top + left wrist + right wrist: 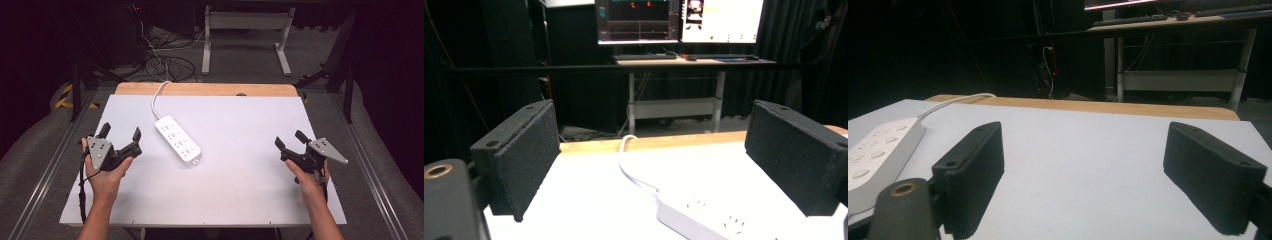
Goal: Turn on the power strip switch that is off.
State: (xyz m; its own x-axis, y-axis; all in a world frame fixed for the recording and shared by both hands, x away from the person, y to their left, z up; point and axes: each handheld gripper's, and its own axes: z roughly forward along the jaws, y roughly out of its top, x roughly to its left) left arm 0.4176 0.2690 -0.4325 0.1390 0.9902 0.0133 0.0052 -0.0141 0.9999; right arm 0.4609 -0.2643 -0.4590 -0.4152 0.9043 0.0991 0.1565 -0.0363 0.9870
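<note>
A white power strip (178, 140) lies slantwise on the white table top (240, 190), its cord (158, 97) running off over the far edge. My left gripper (120, 132) hovers at the table's left side, a little left of the strip, jaws wide apart with nothing between them. In the left gripper view the strip (704, 212) and its cord (631, 170) lie ahead between the two black pads (531, 150). My right gripper (291, 139) stands open at the right side, far from the strip. The right gripper view has the strip (878, 150) at its left edge.
A bare wooden strip (205, 89) runs along the table's far edge. Beyond it on the floor stand a white desk frame (245, 35) and a tangle of cables (160, 62). Monitors (679, 20) glow on that desk.
</note>
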